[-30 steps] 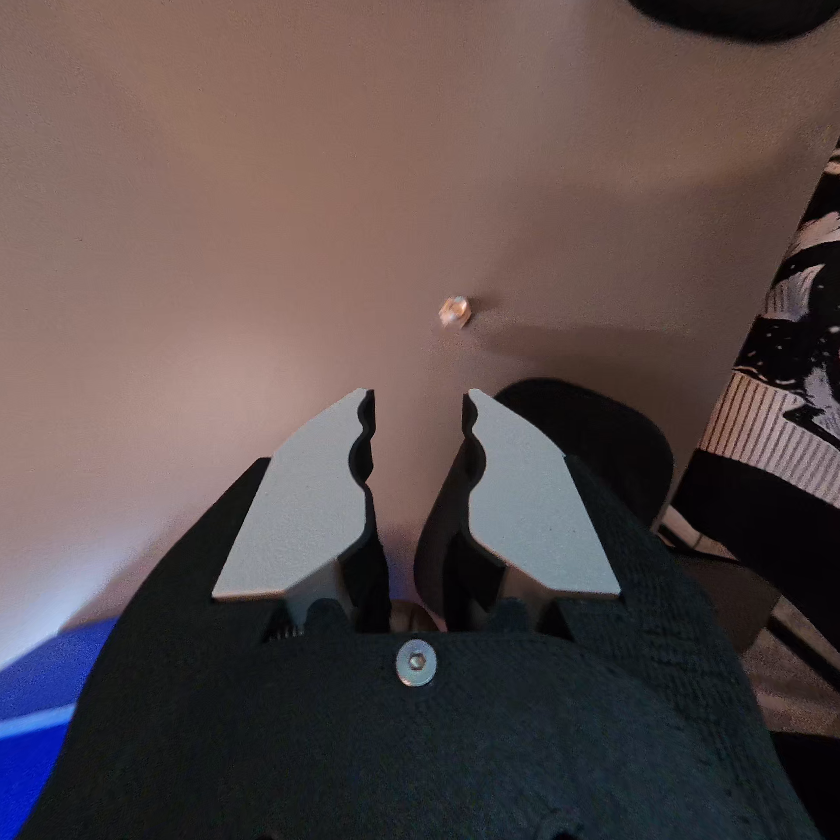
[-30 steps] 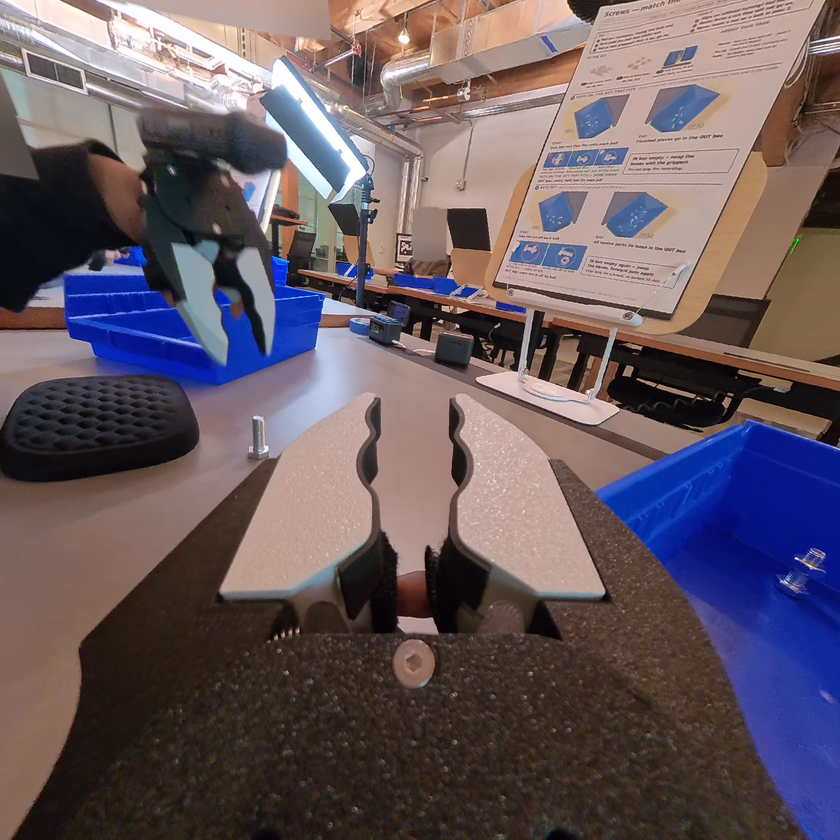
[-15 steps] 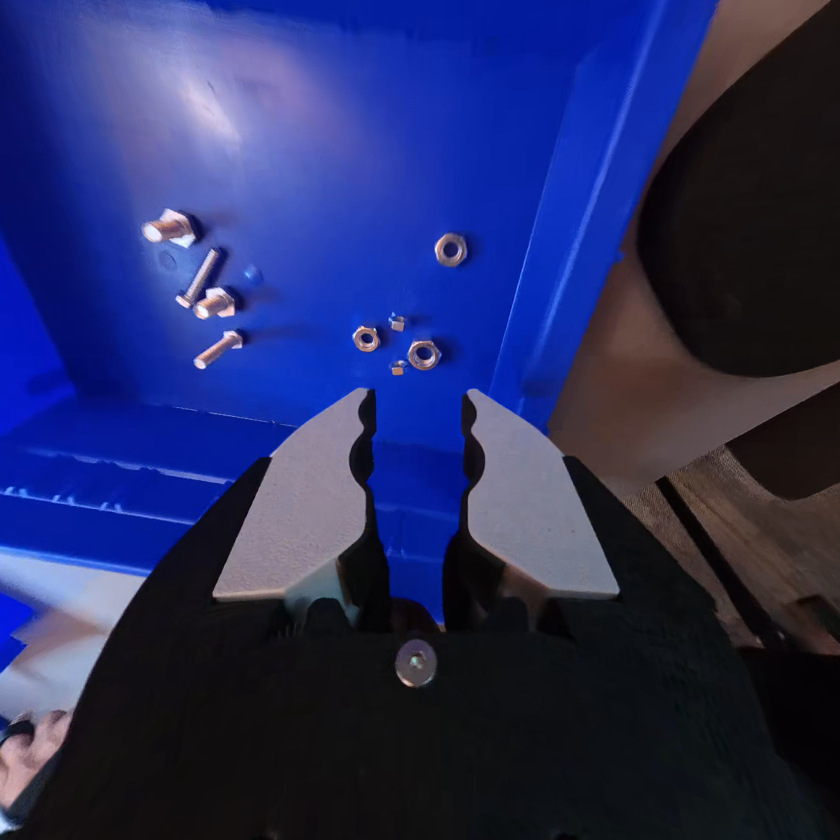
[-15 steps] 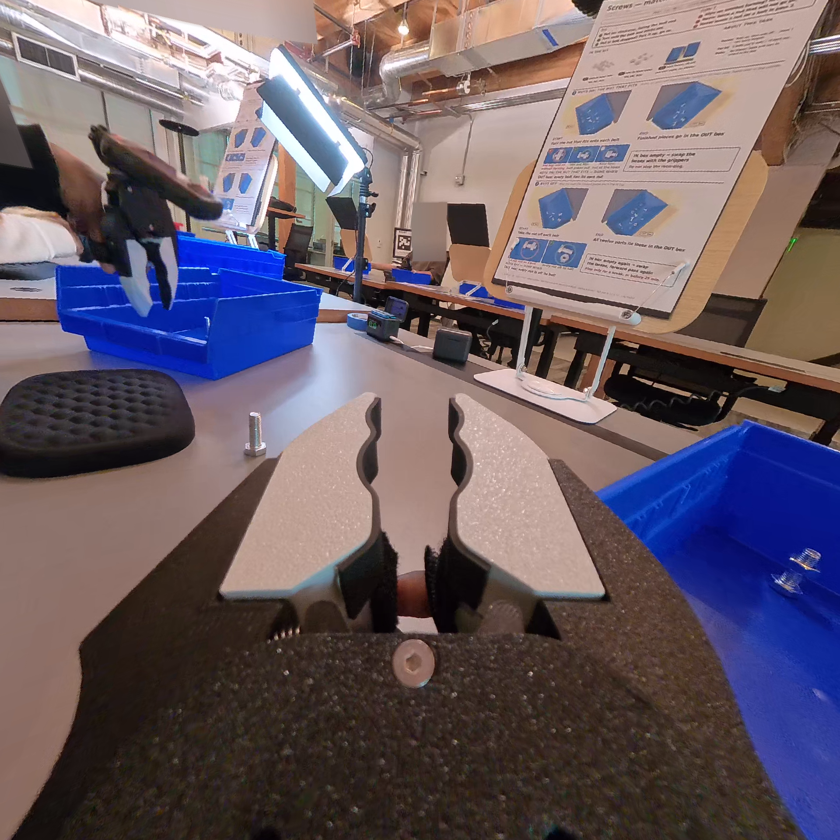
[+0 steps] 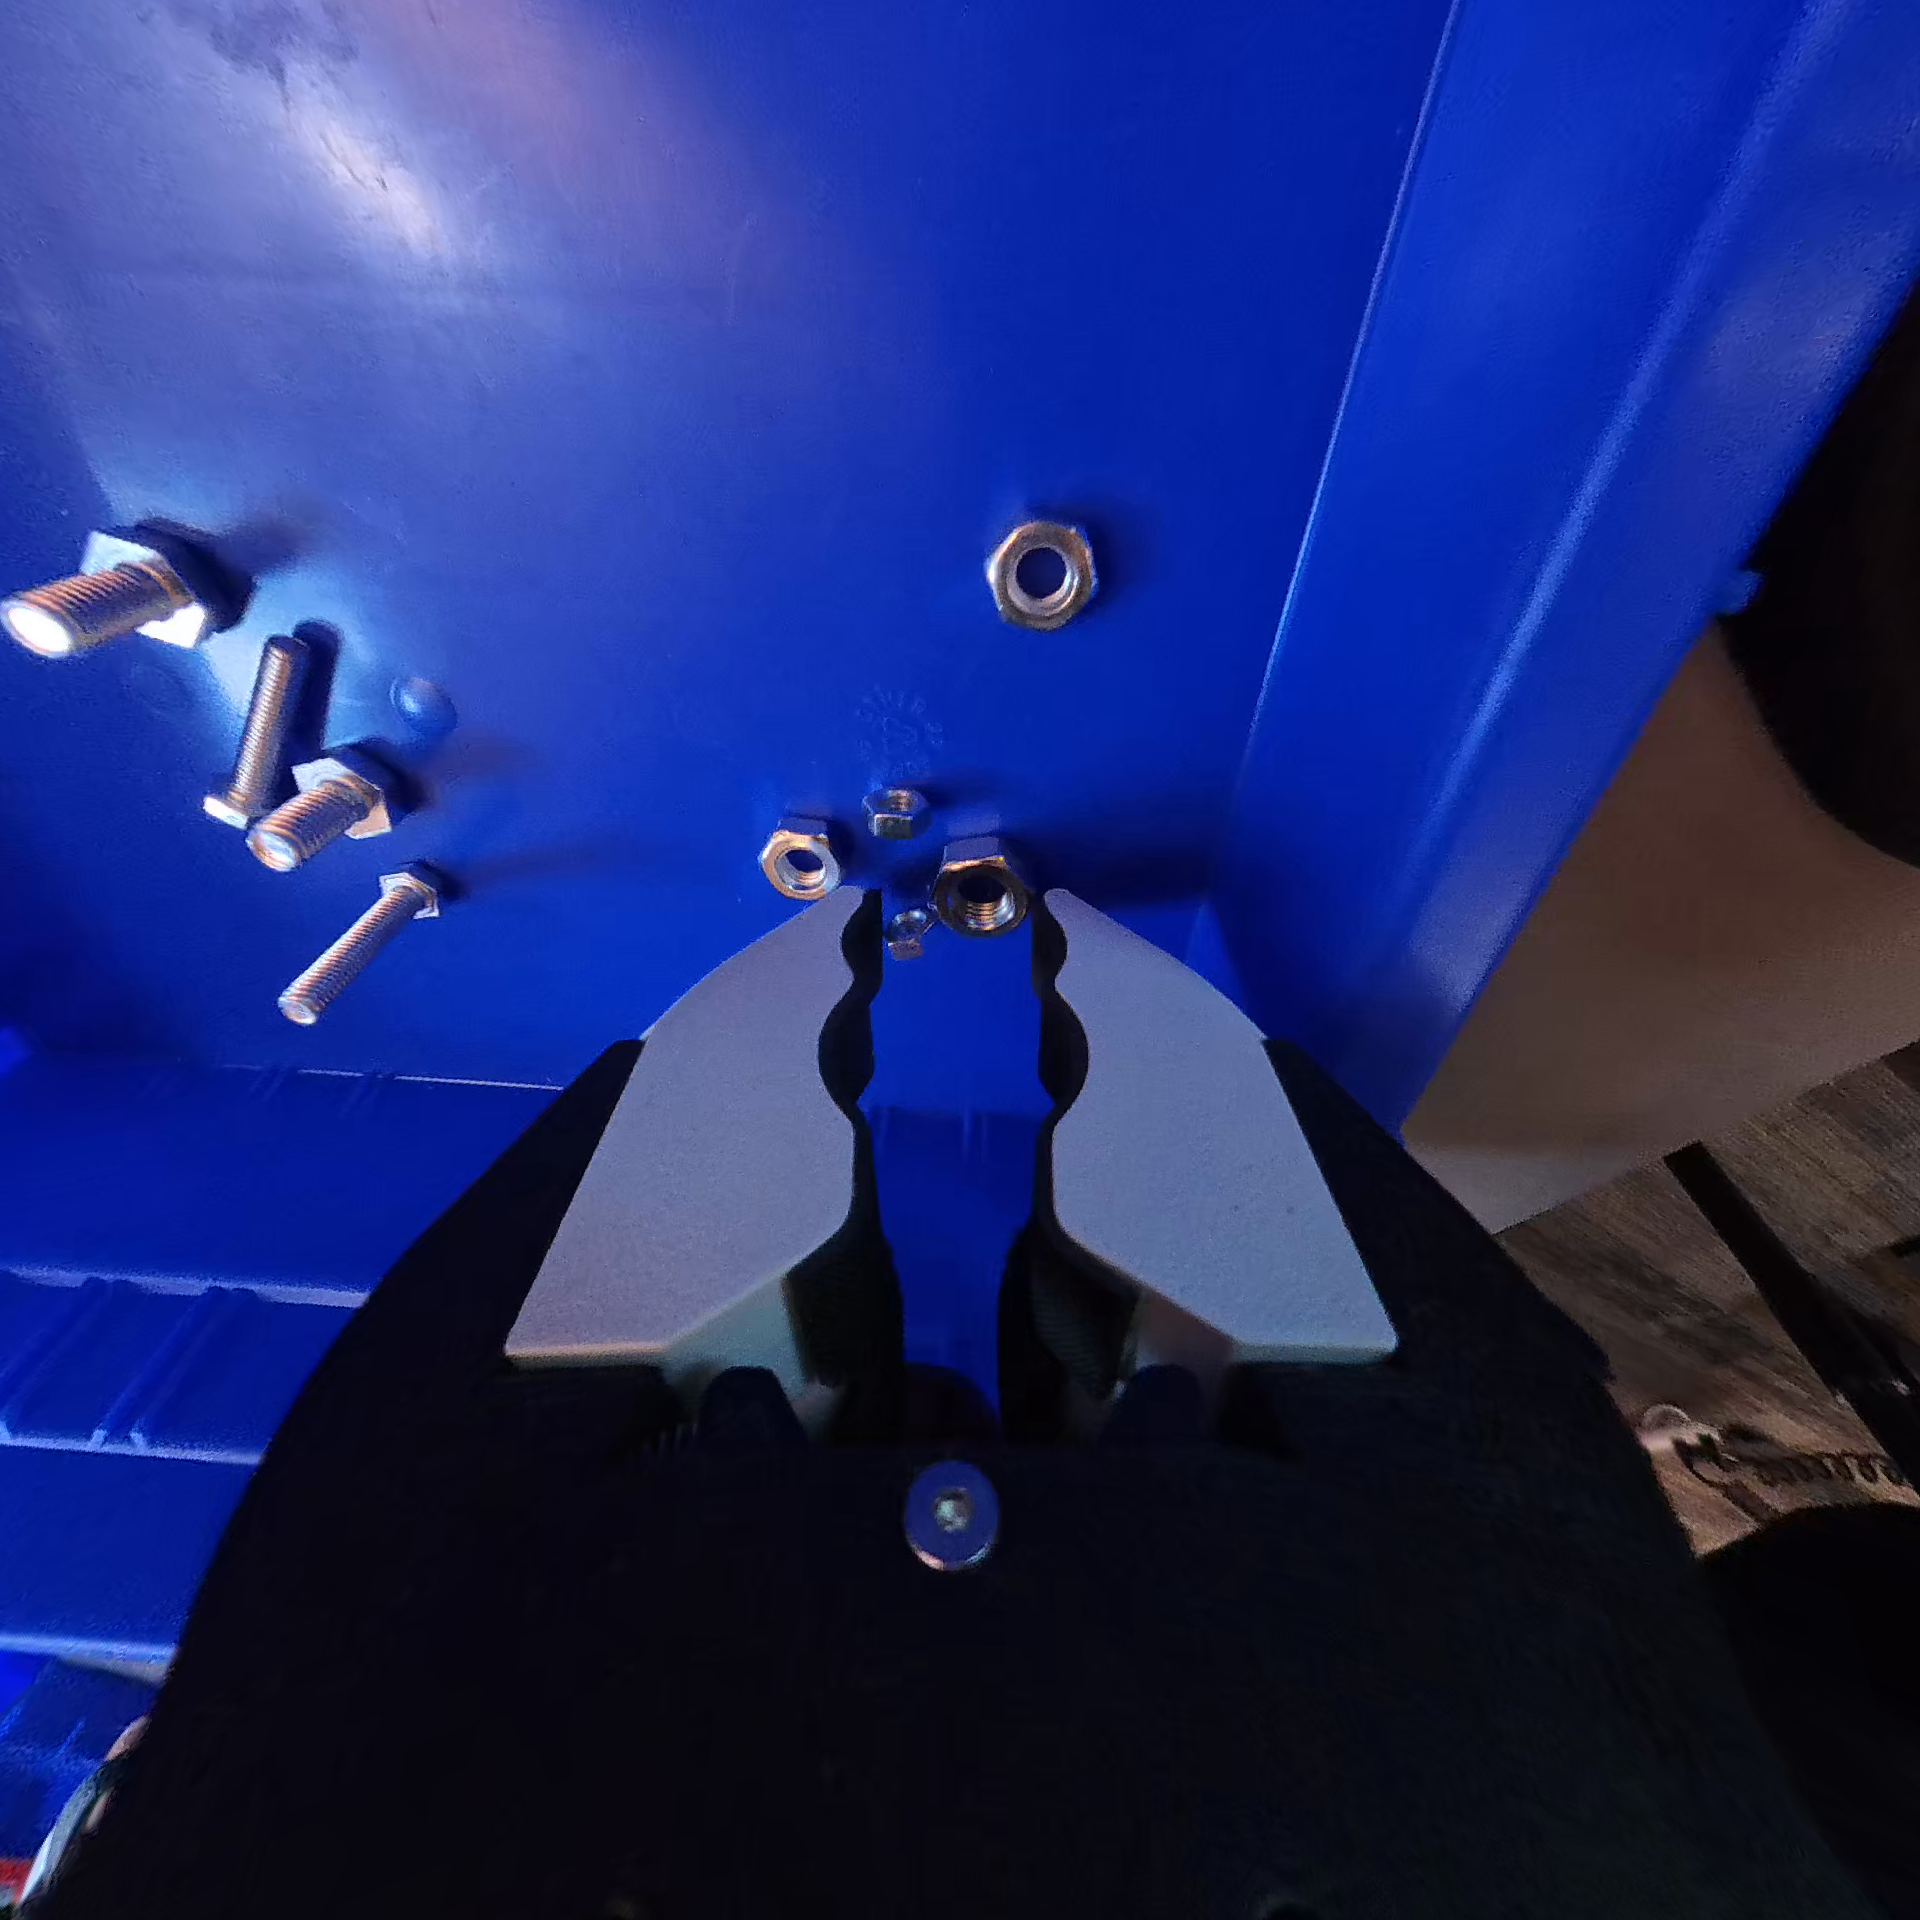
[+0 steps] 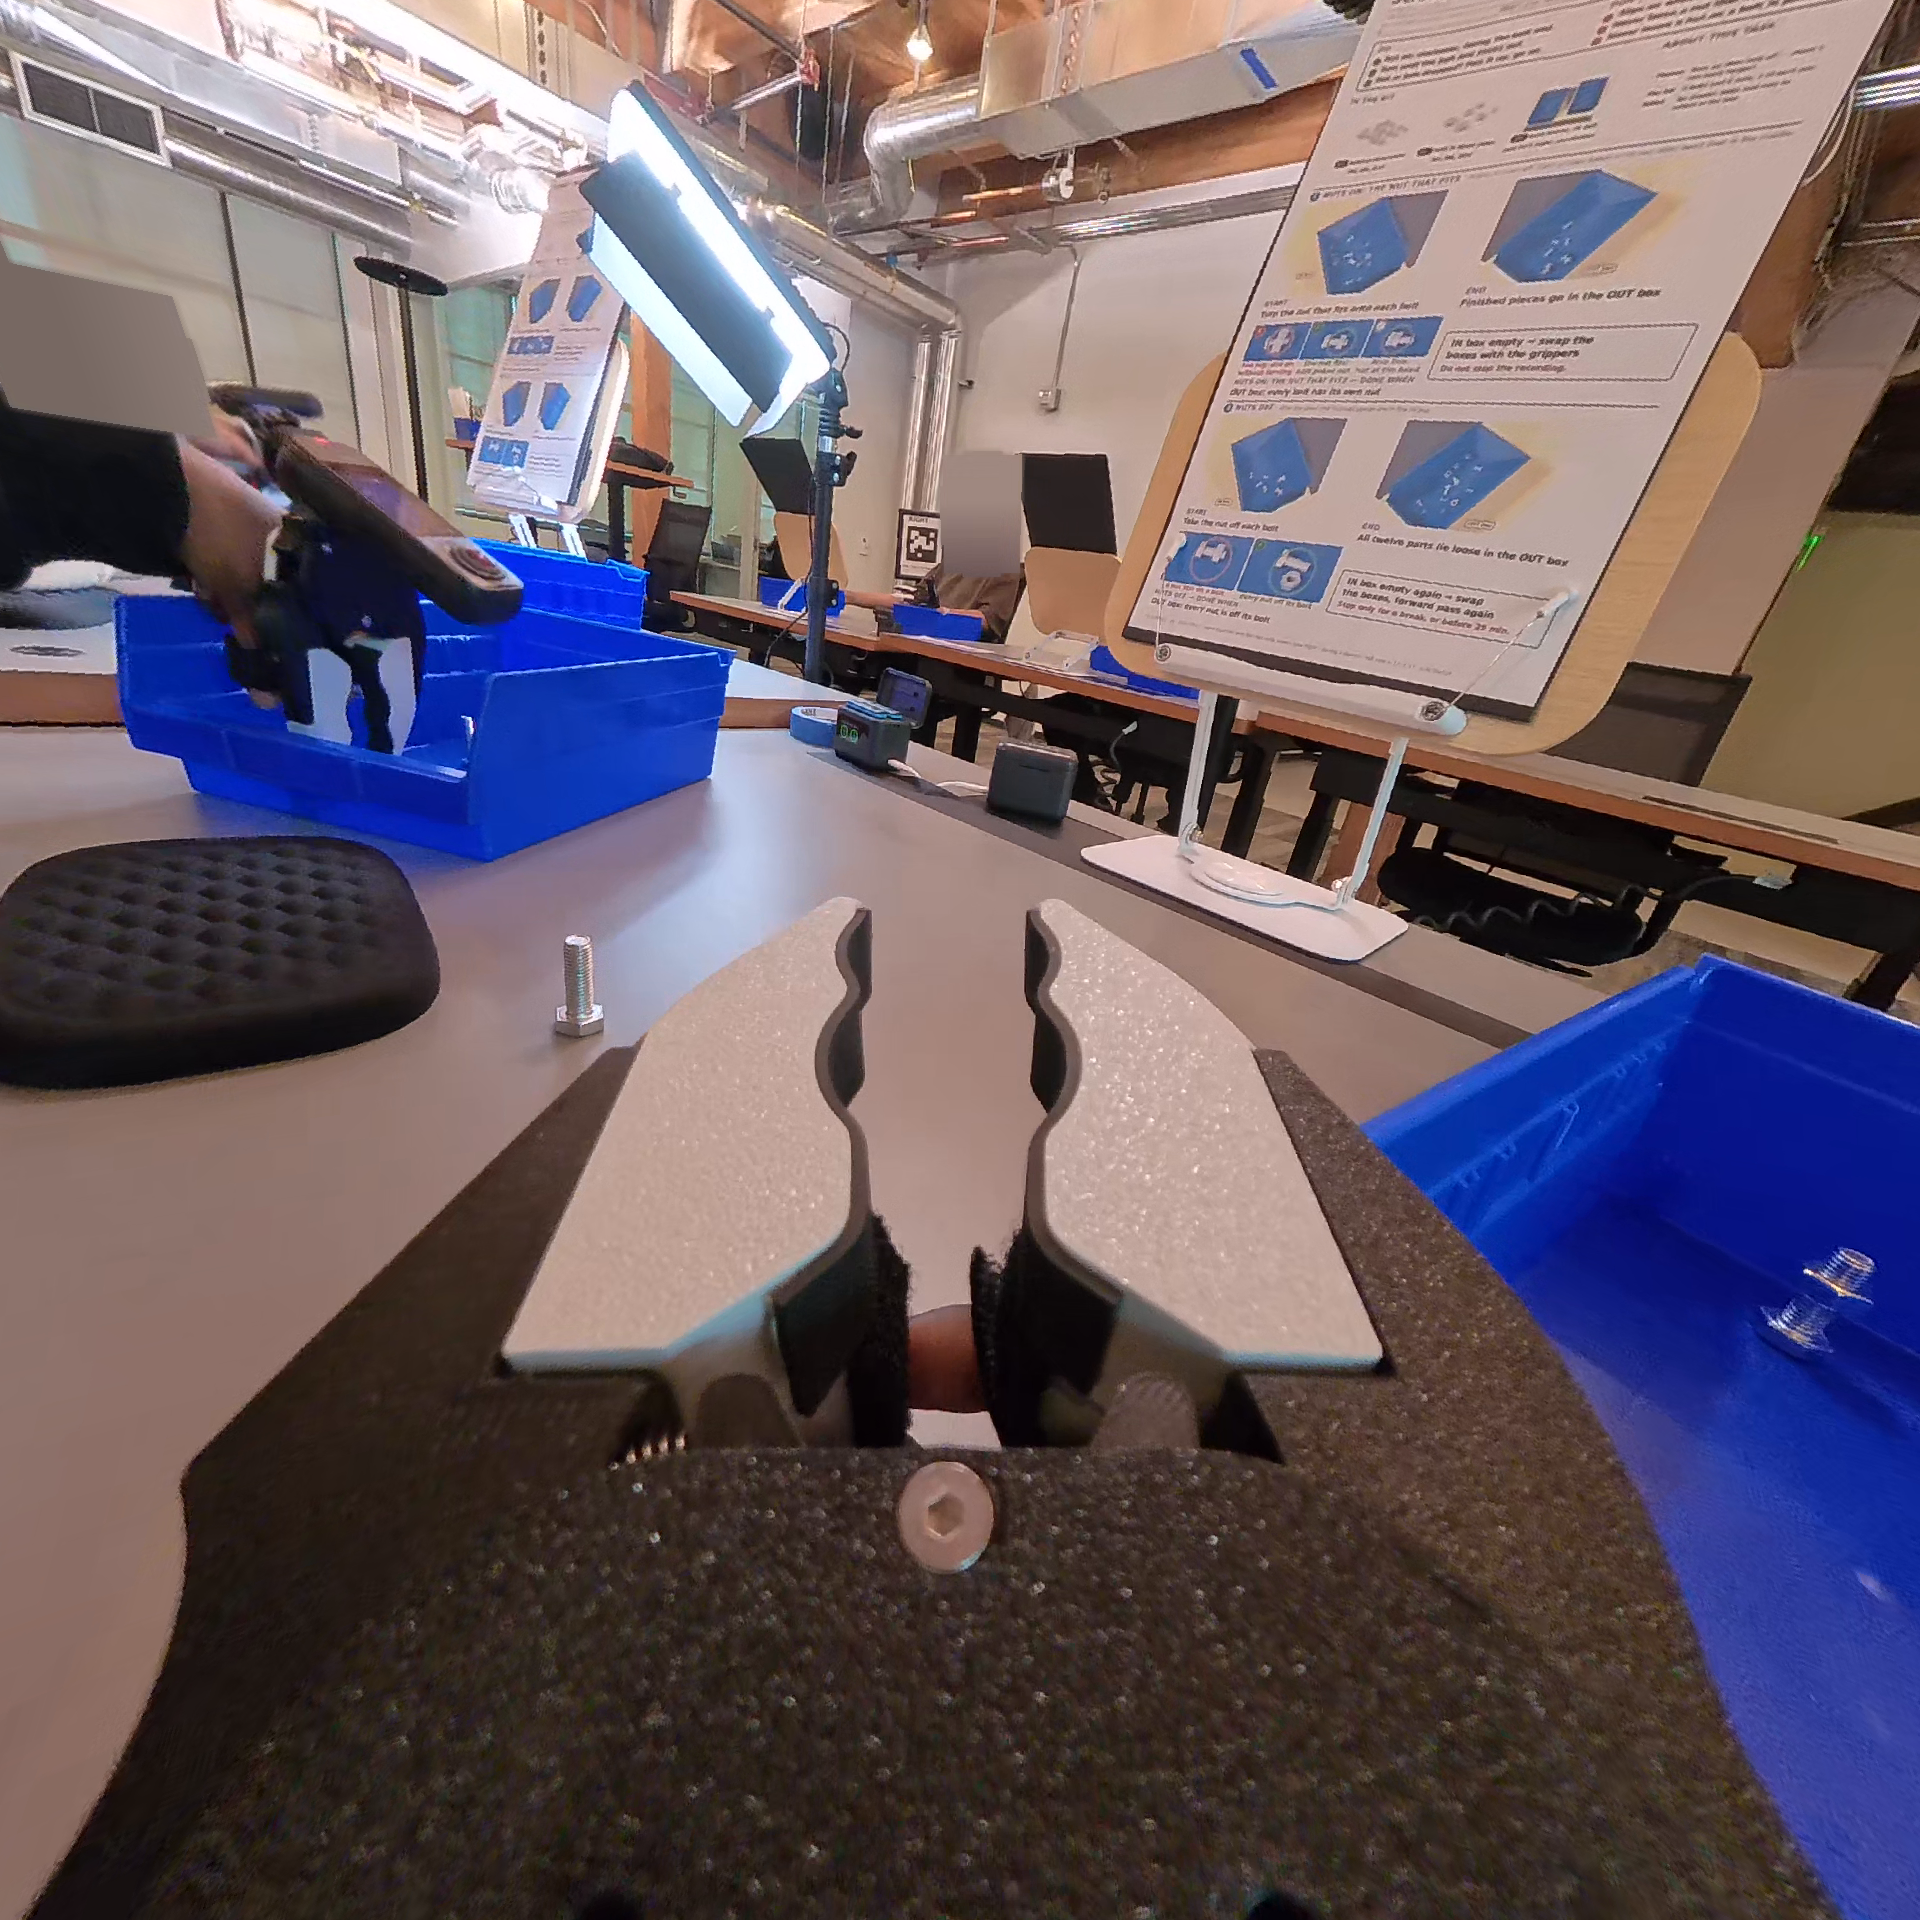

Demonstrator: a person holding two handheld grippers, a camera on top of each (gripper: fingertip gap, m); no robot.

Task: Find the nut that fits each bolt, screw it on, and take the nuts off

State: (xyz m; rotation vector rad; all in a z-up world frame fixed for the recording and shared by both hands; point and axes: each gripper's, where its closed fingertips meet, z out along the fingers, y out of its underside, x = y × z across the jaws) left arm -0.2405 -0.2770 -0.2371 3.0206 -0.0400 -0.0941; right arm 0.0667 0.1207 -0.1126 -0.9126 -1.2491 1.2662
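My left gripper [image 5: 954, 925] is open, low inside a blue bin [image 5: 1455, 520]. A large steel nut [image 5: 980, 900] and a tiny nut [image 5: 908, 930] lie at the mouth of the jaws, with gaps to both pads. Two more nuts [image 5: 800, 857] sit just beyond and another nut [image 5: 1040, 575] farther off. Several bolts [image 5: 353, 940] lie at the bin's left. My right gripper [image 6: 948, 940] is open and empty above the grey table [image 6: 312, 1195]. A bolt [image 6: 578, 984] stands head-down on the table to its left. The left gripper [image 6: 358, 681] also shows in the right wrist view, inside the far bin [image 6: 582, 743].
A black padded rest [image 6: 197, 956] lies left on the table. A second blue bin [image 6: 1714, 1299] with a bolt [image 6: 1813, 1304] inside is at my right. An instruction board on a white stand [image 6: 1247, 883], small devices [image 6: 1029, 779] and a lamp [image 6: 707, 291] are behind. Some 50 centimeters of space lies between my two pairs of fingers. To the nut [image 5: 1040, 575]: left tips about 5 centimeters, right tips about 45 centimeters.
My left gripper moved from above the table over into the blue bin and dropped toward the nuts. Its jaws stayed open. My right gripper has not moved.
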